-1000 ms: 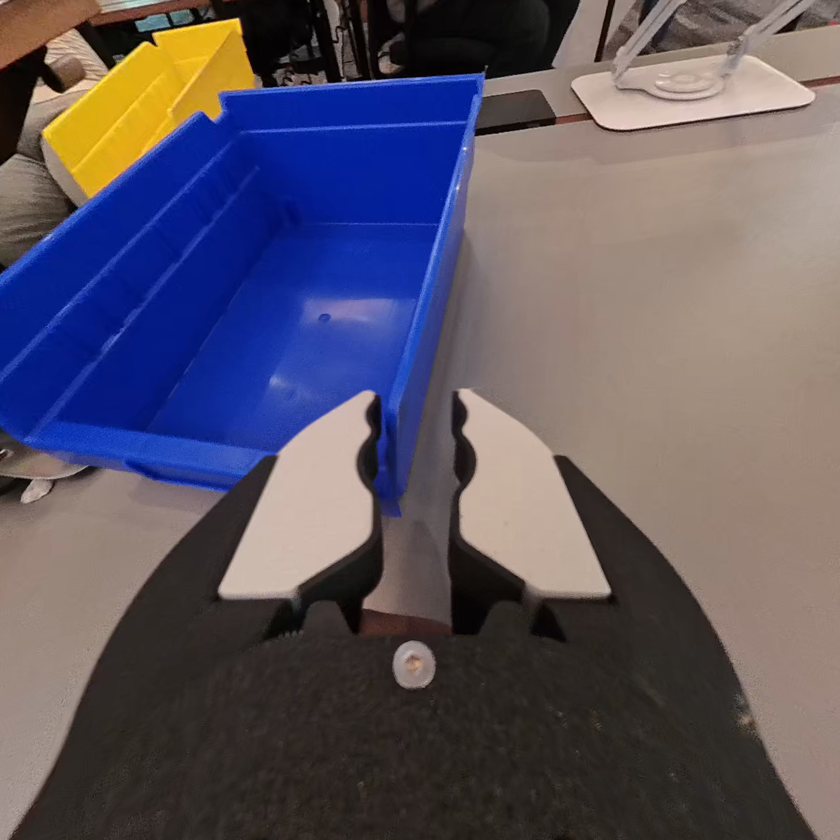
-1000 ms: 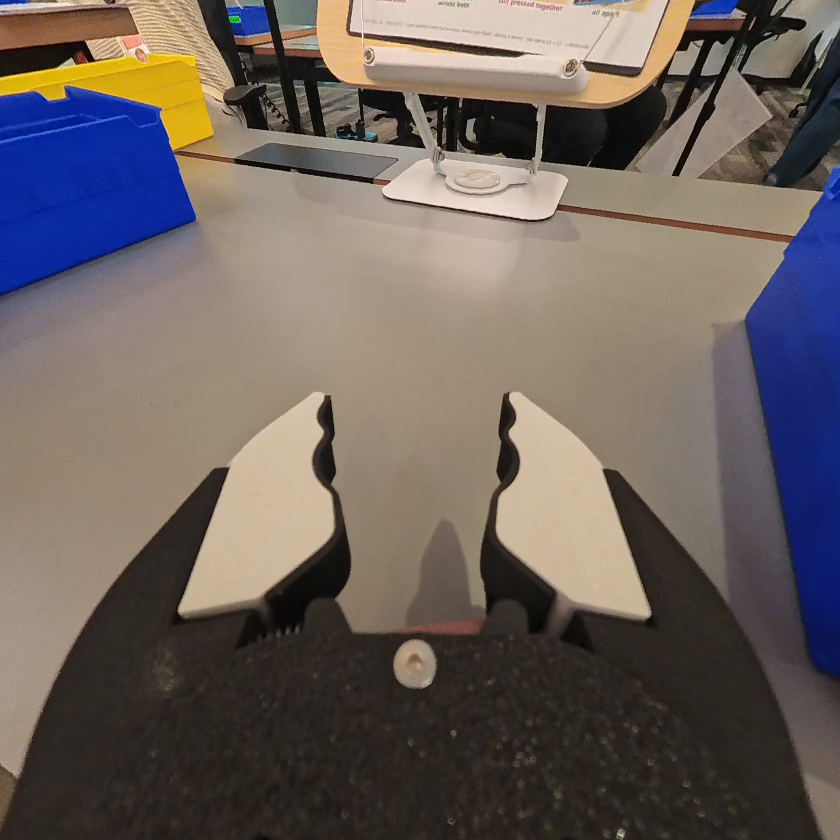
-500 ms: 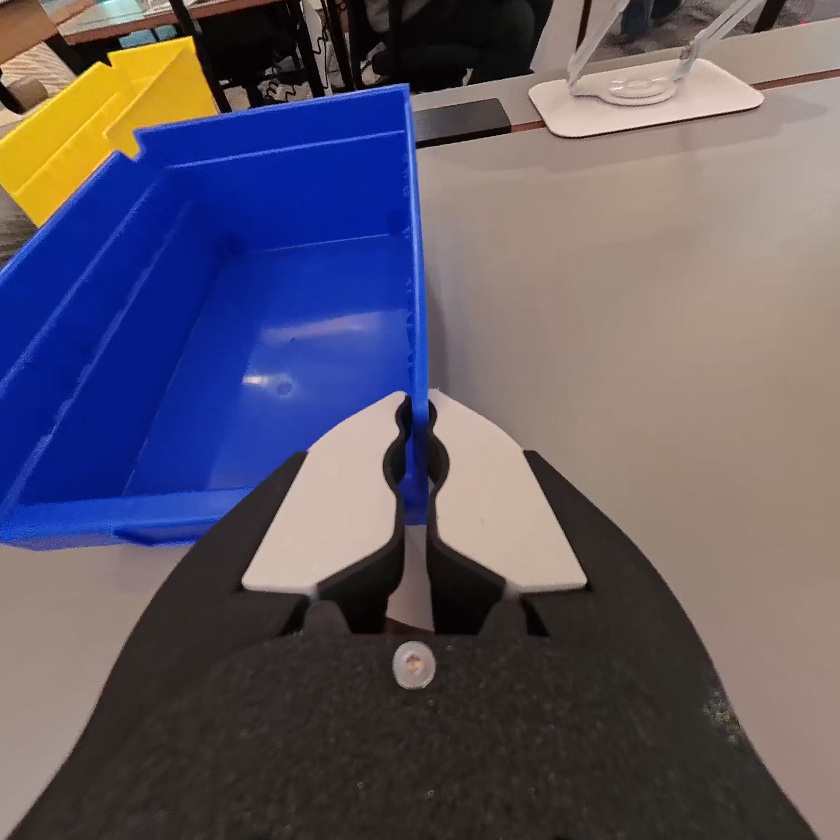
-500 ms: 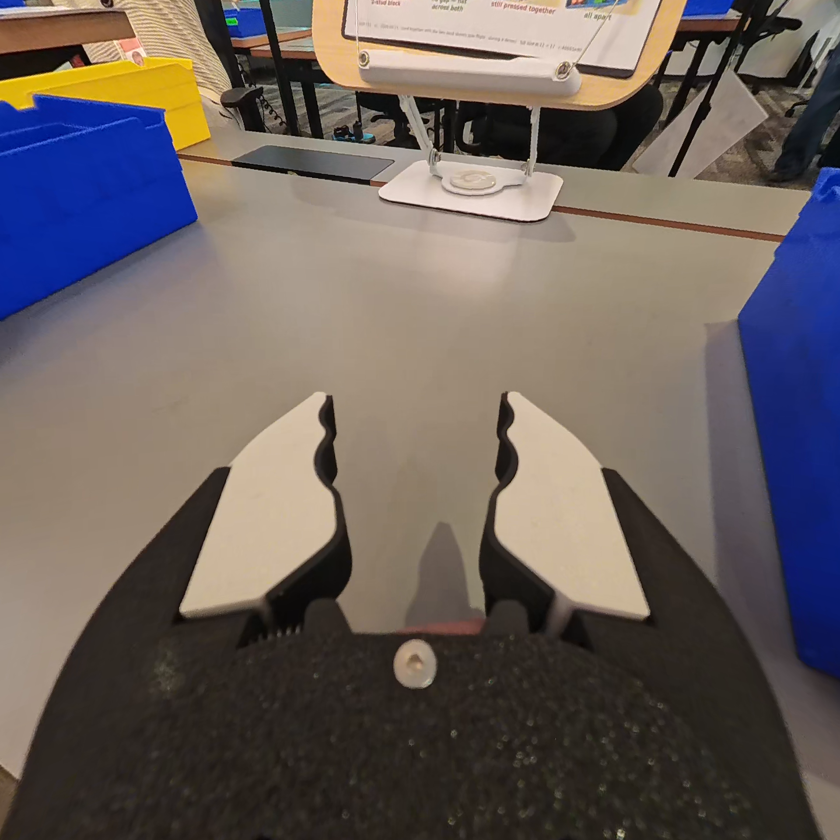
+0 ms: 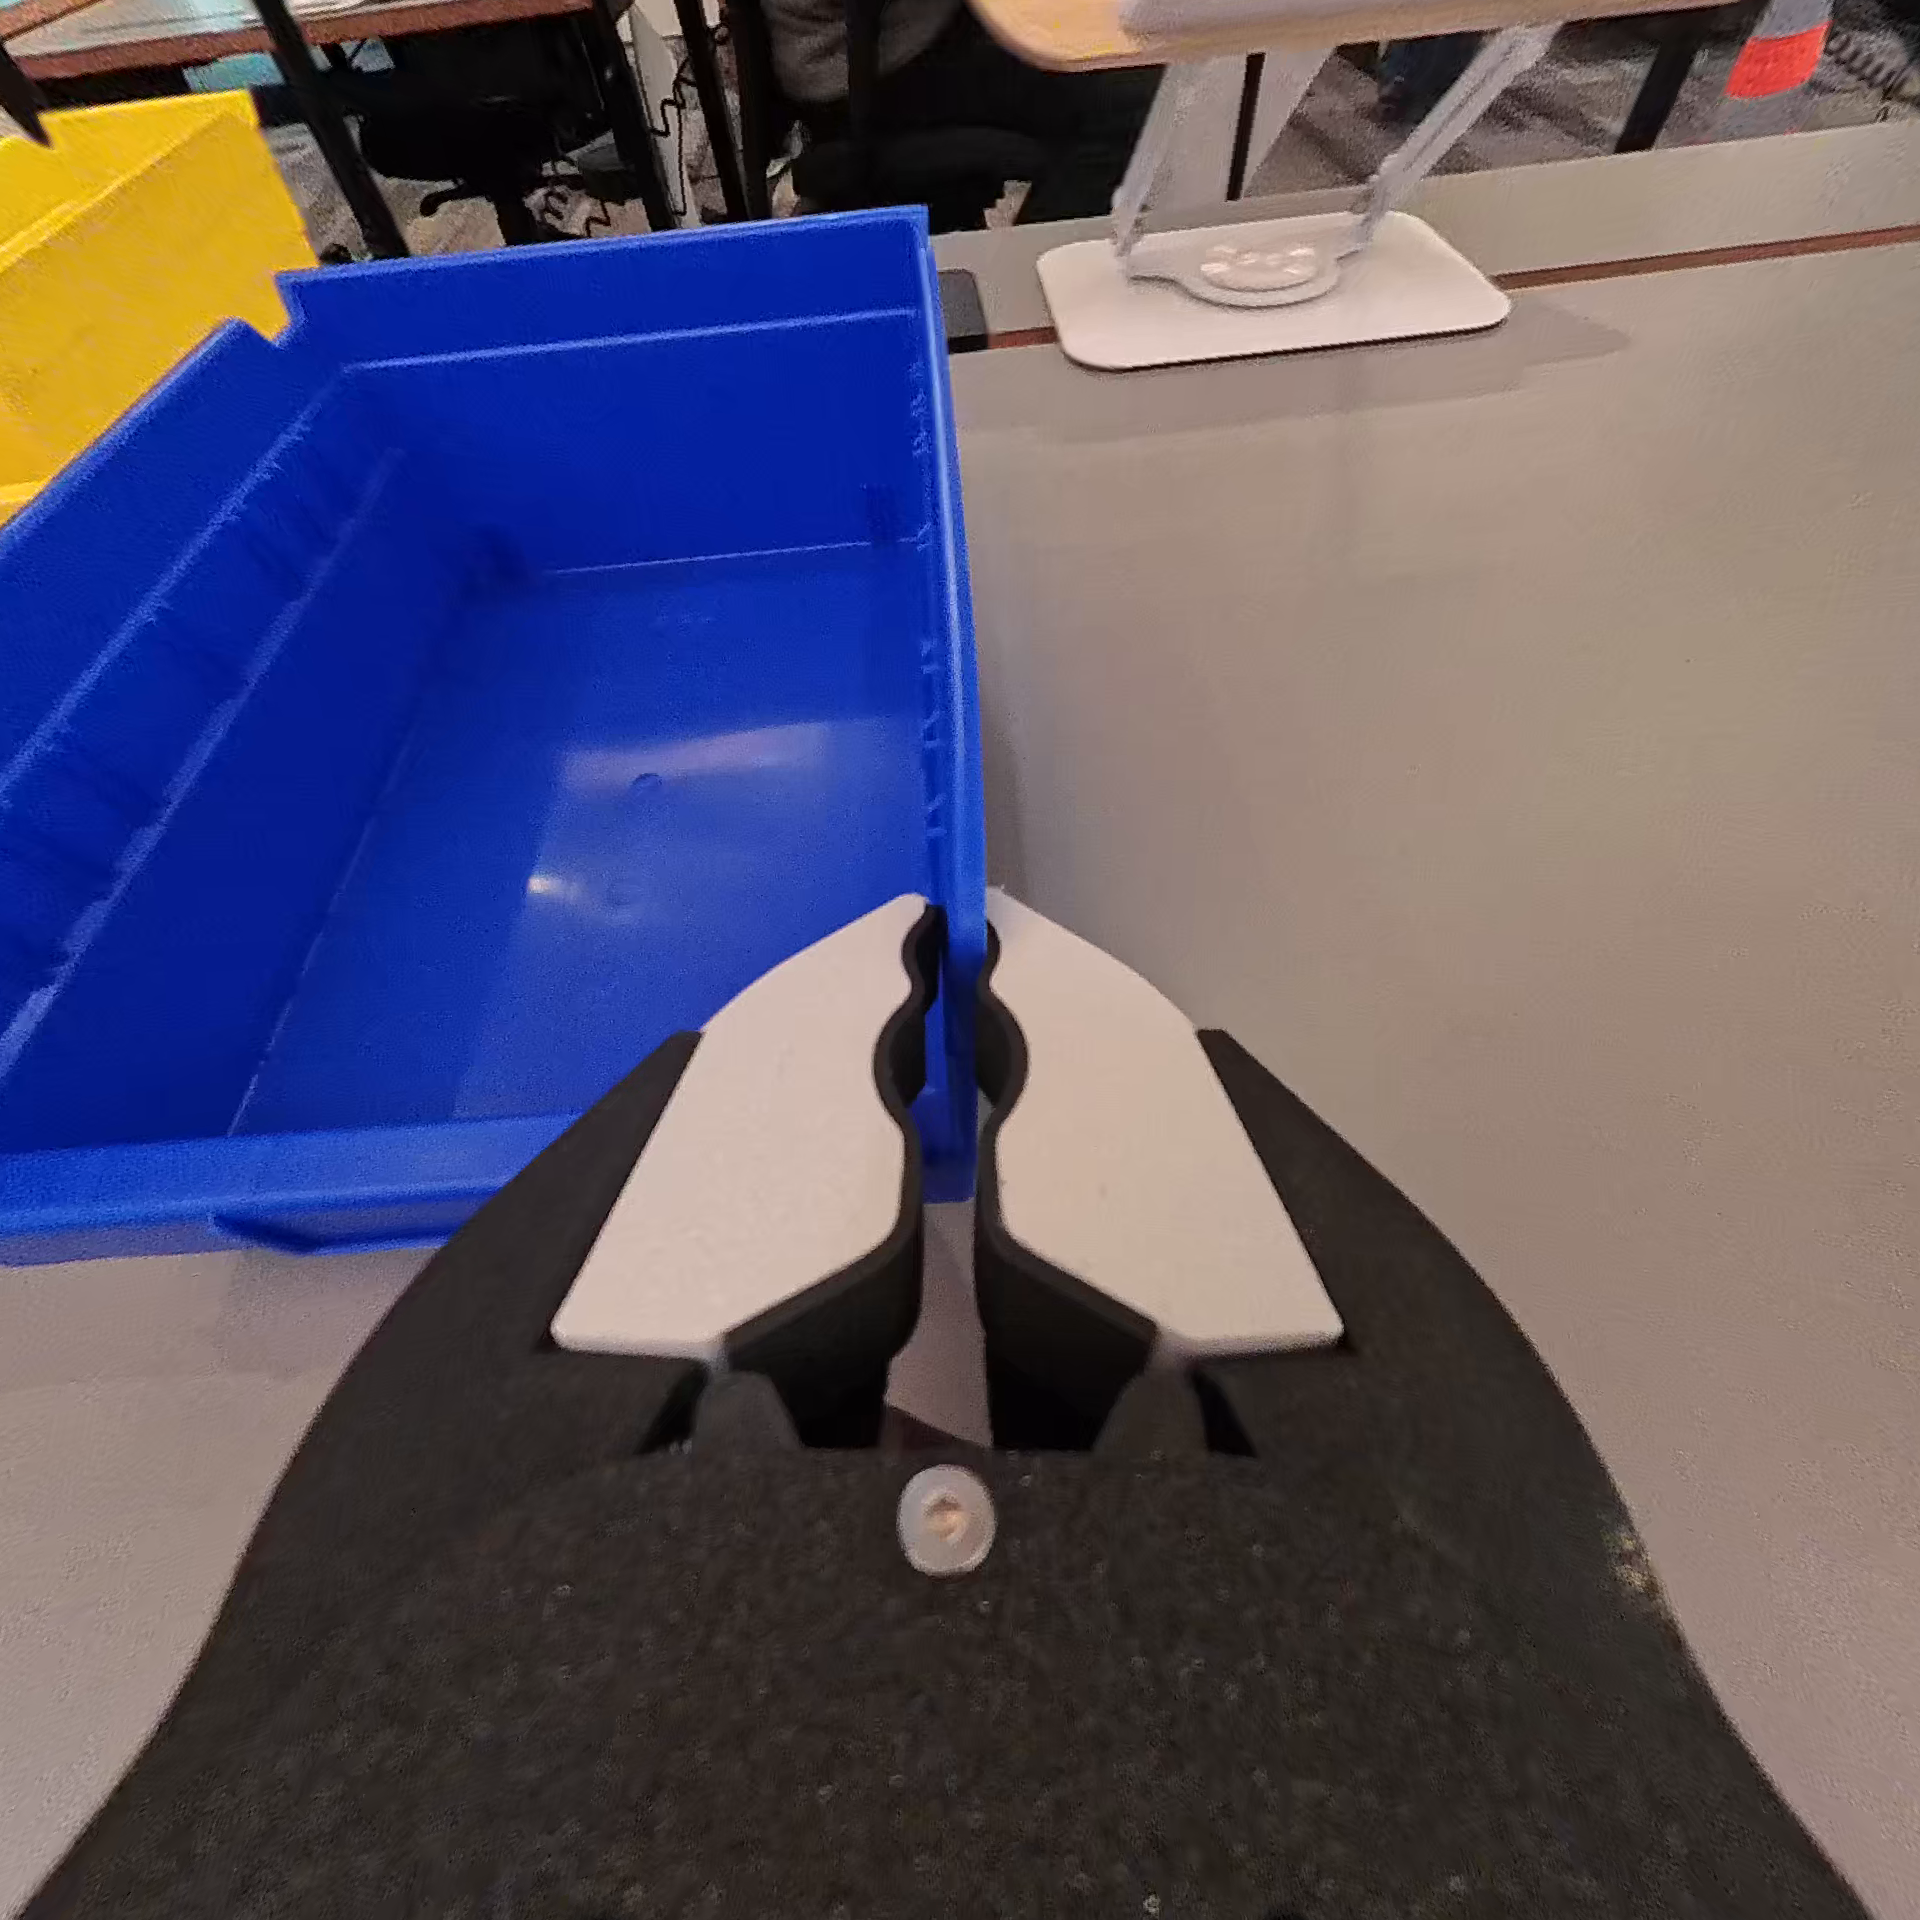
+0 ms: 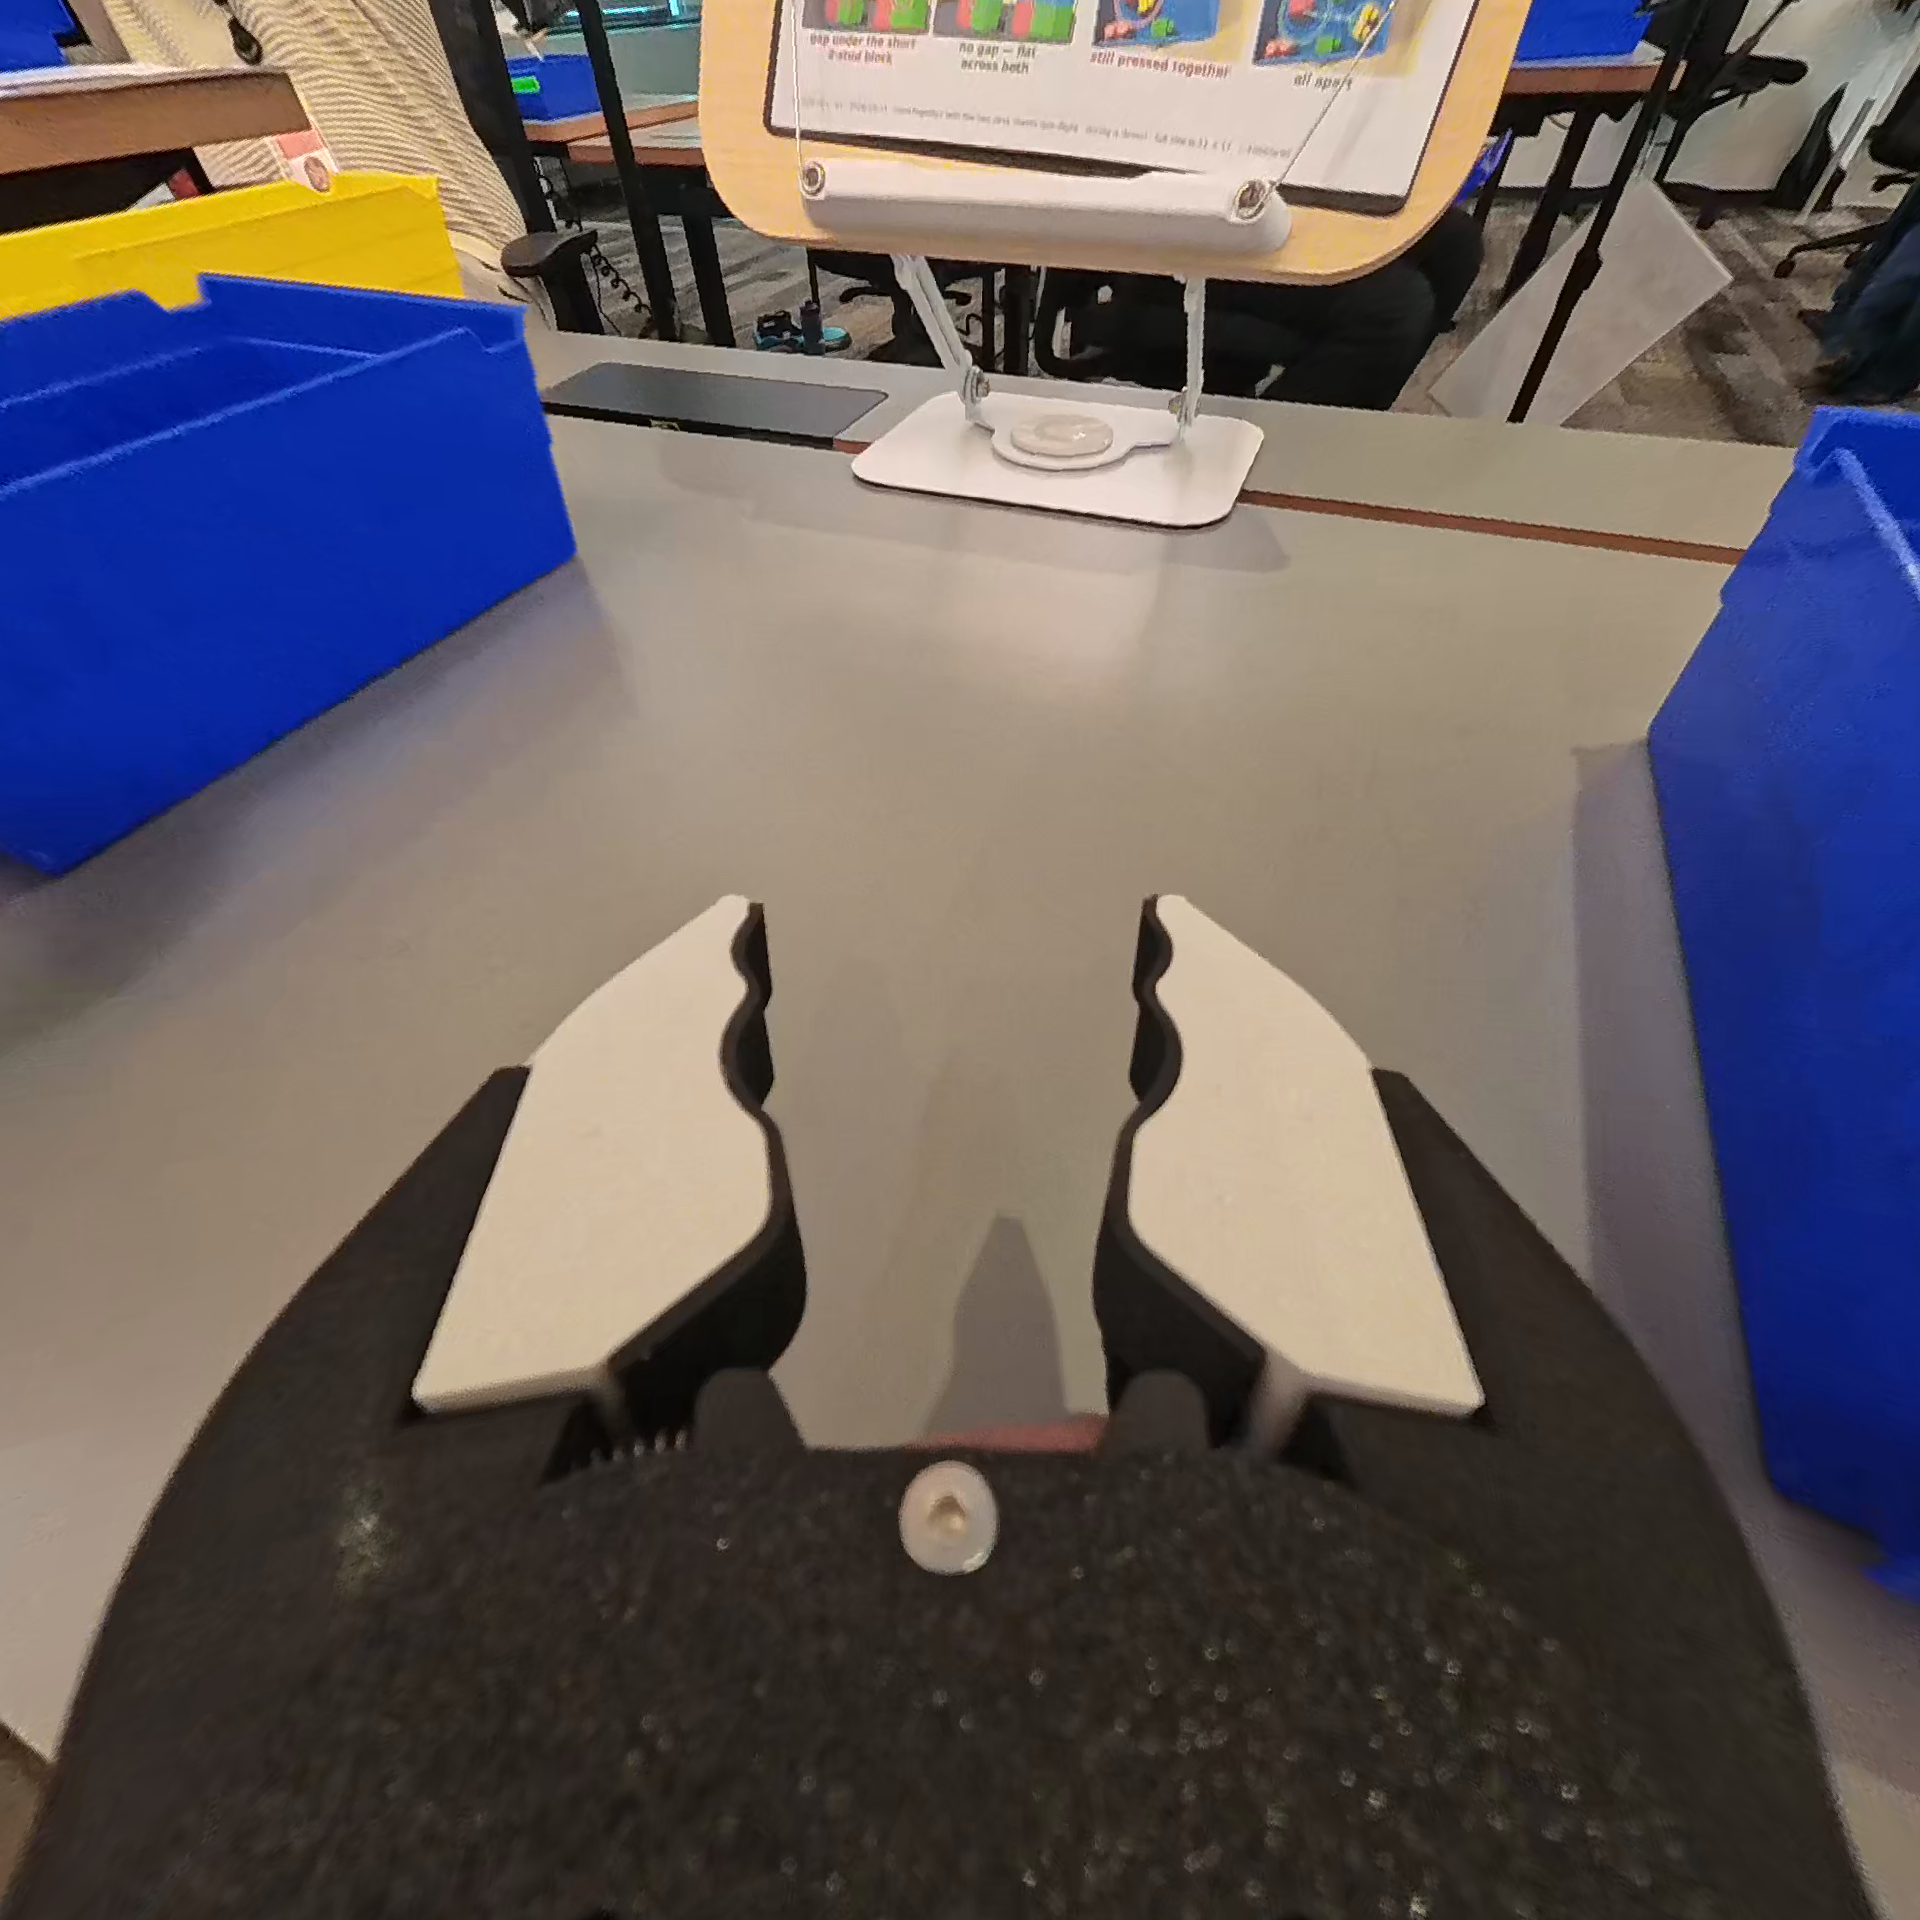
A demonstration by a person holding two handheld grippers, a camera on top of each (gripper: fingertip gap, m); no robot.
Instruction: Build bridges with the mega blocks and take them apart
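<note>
No mega blocks show in either view. A blue bin [image 5: 520, 790] stands on the grey table, and its inside is empty. My left gripper [image 5: 961, 925] is shut on the bin's right wall near the front corner. The same bin shows at the left of the right wrist view [image 6: 239, 540]. My right gripper [image 6: 951, 914] is open and empty, a little above the bare table. A second blue bin [image 6: 1829, 935] stands close to its right; its inside is hidden.
A yellow bin [image 5: 114, 270] sits behind the left blue bin. A white stand [image 6: 1060, 457] holding an instruction board [image 6: 1101, 114] is at the table's far edge, with a black pad [image 6: 717, 400] beside it. Chairs and other tables lie beyond. Some 30 cm of space lies between my two pairs of fingers.
My left gripper closed from open onto the blue bin's right wall, and the bin has swung to a squarer angle in its view. My right gripper stayed open and barely moved.
</note>
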